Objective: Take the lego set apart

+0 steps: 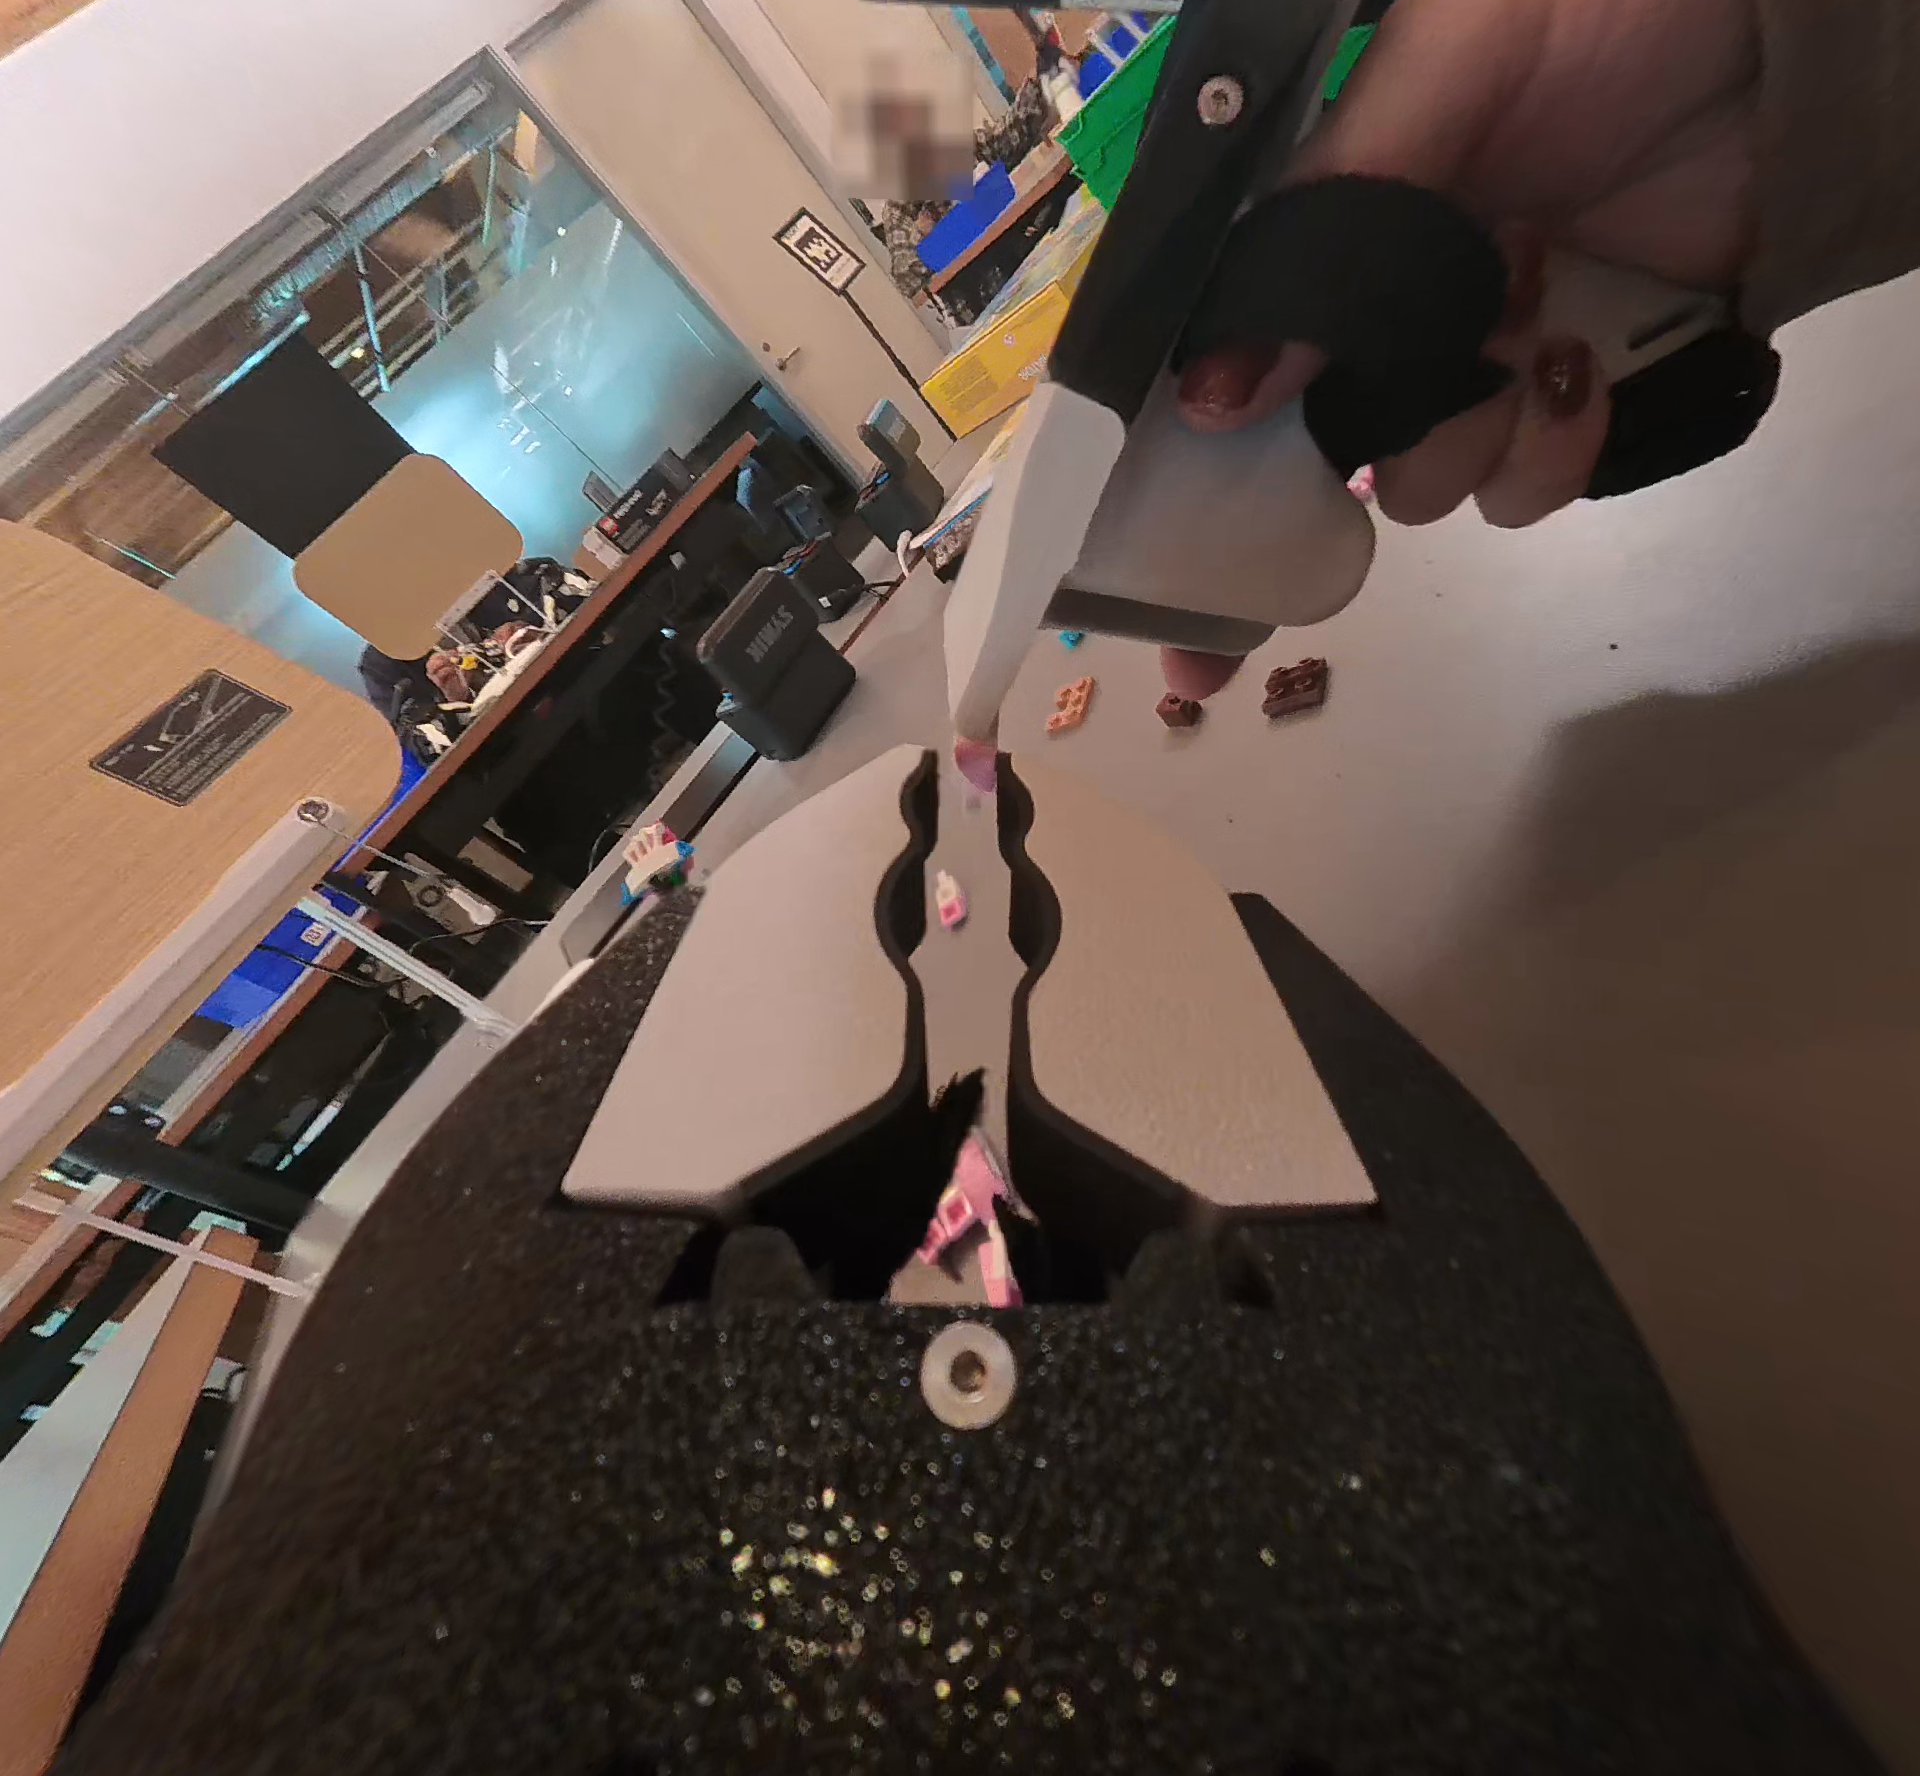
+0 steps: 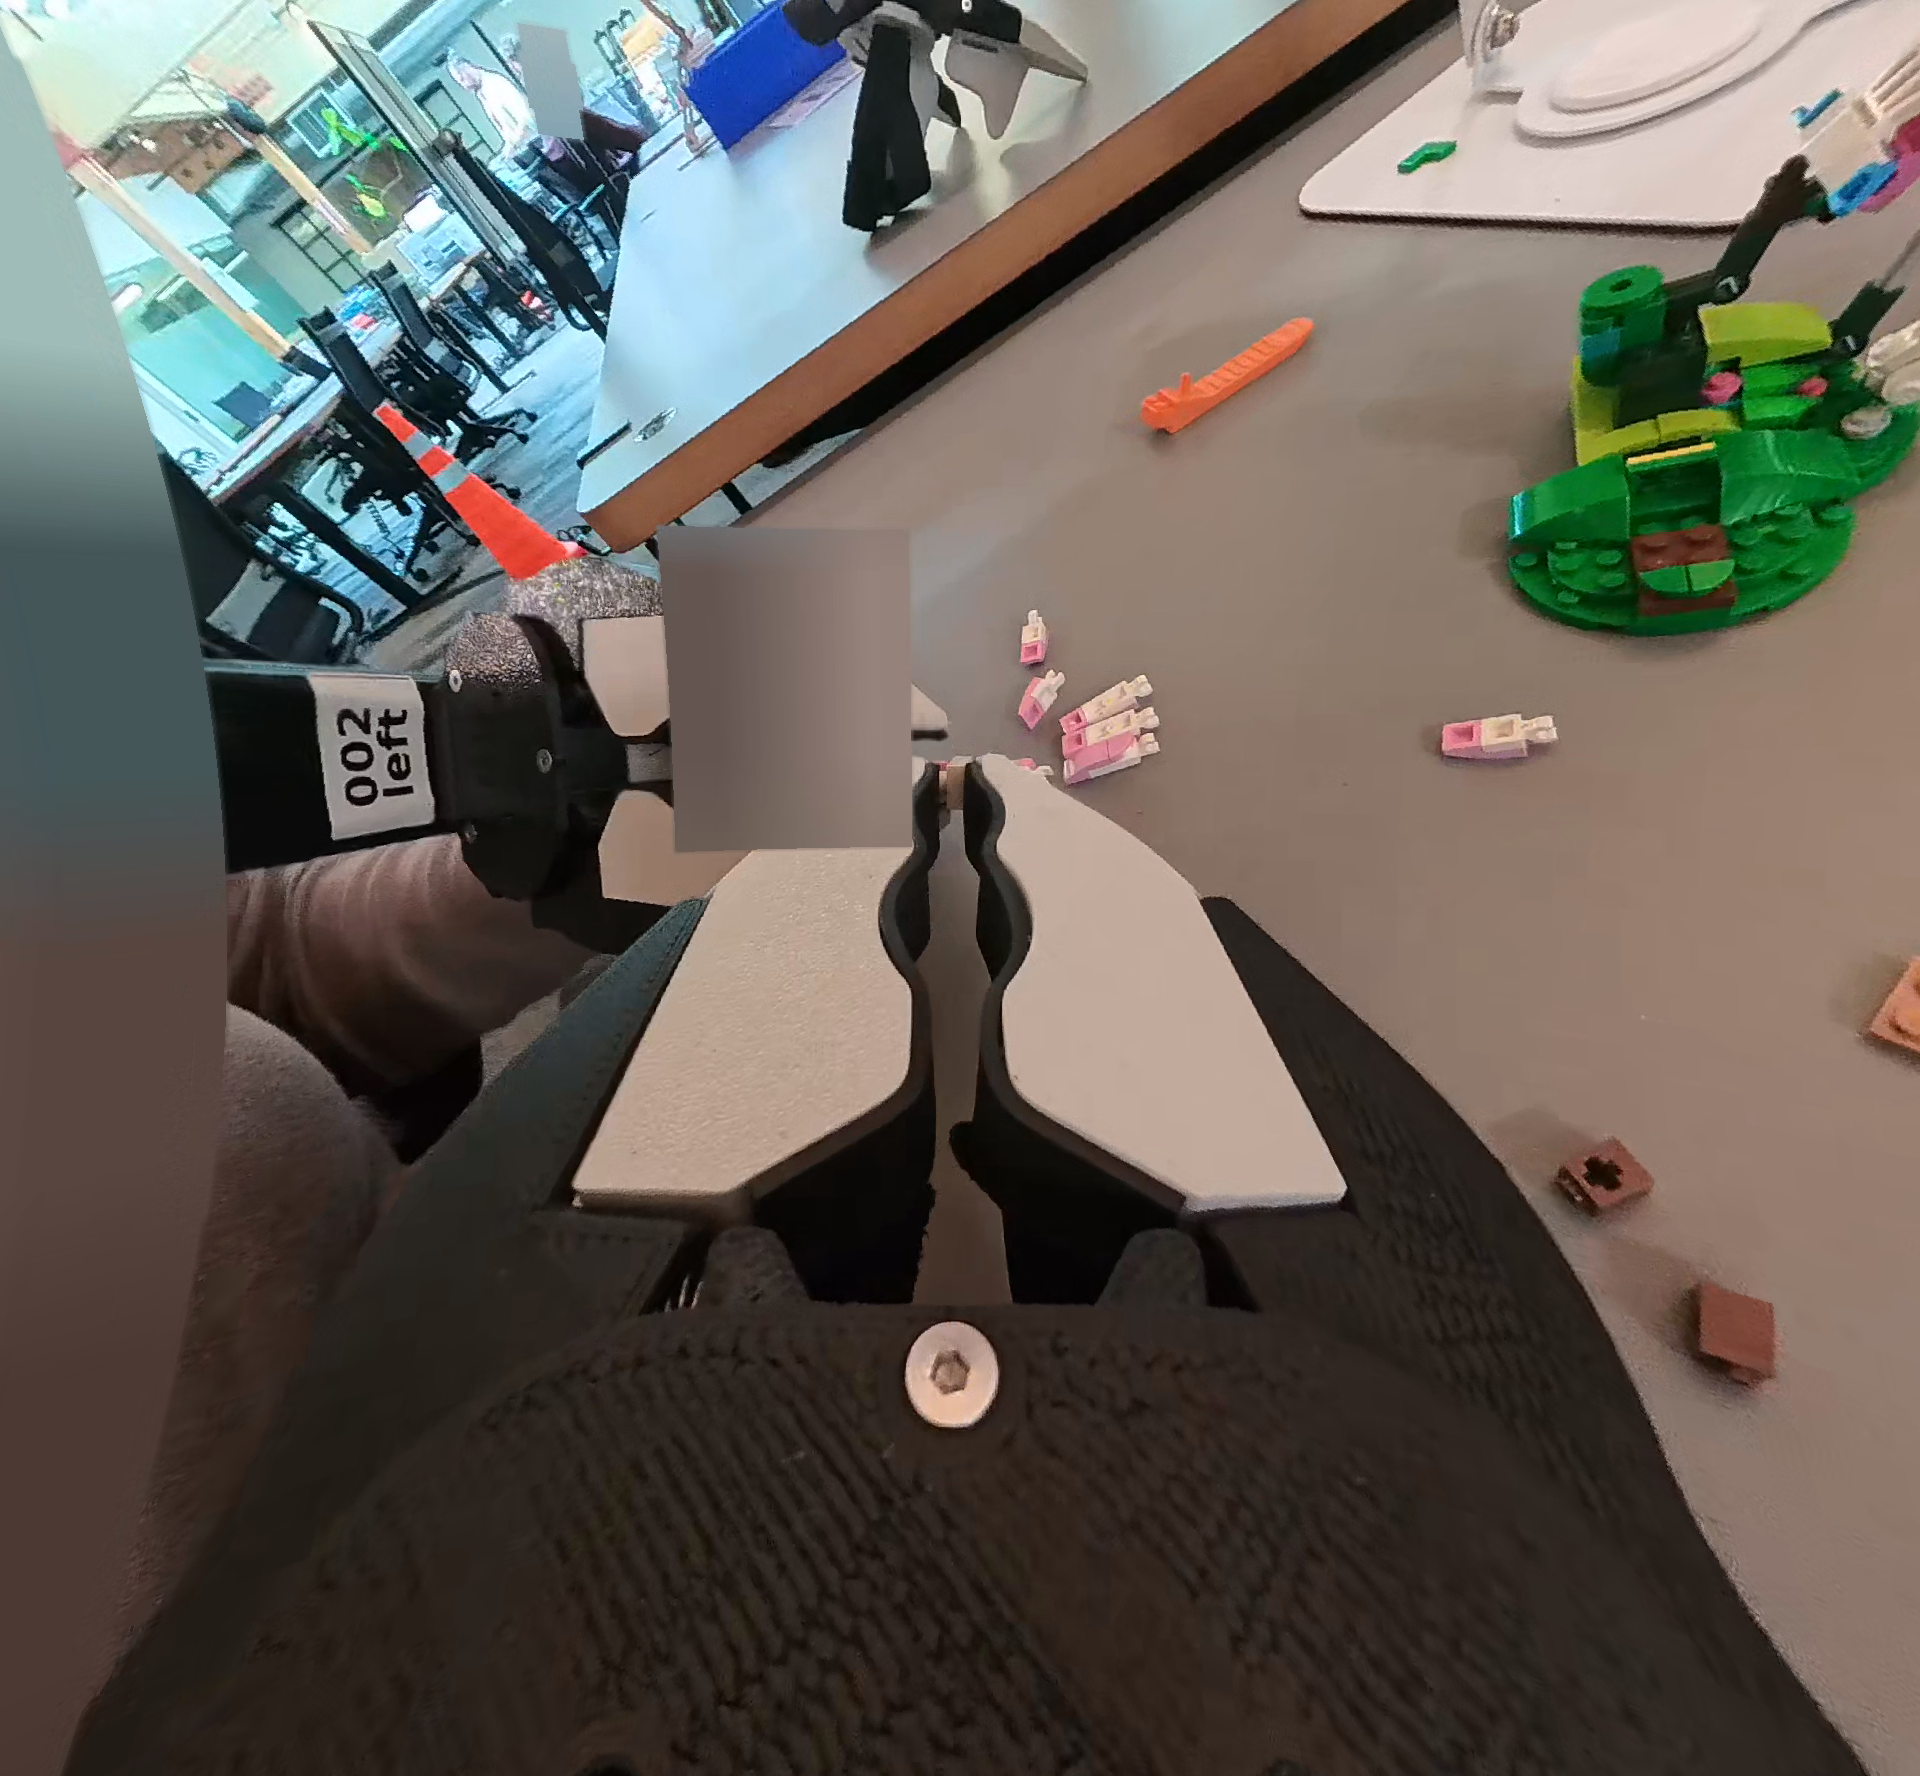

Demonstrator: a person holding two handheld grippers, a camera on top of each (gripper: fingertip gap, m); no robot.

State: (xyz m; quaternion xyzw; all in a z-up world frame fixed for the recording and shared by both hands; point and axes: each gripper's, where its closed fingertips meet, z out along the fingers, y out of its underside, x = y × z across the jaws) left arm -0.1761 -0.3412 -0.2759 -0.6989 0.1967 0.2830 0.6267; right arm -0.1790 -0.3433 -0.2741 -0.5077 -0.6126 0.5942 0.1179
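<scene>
My left gripper (image 1: 966, 762) is shut on a small pink and white lego piece (image 1: 975, 770) at its fingertips, above the grey table (image 1: 1455, 843). My right gripper (image 1: 977, 713) comes down from above and pinches the same piece; a hand holds it. In the right wrist view the right gripper (image 2: 951, 776) is shut on the small piece (image 2: 951, 778), and the left gripper (image 2: 933, 720) reaches in from the left, partly behind a blurred patch. The green lego model (image 2: 1704, 479) stands at the far right.
Loose pink and white pieces (image 2: 1107, 729) lie just past the grippers, one more (image 2: 1496, 737) to the right. An orange brick separator (image 2: 1226, 376), brown pieces (image 2: 1605, 1176) and a tan plate (image 1: 1070, 703) lie around. A white stand base (image 2: 1558, 116) sits at the back. The grippers are tip to tip, or close to it. The green lego model (image 2: 1704, 479) is about 20 centimeters from both grippers' fingertips.
</scene>
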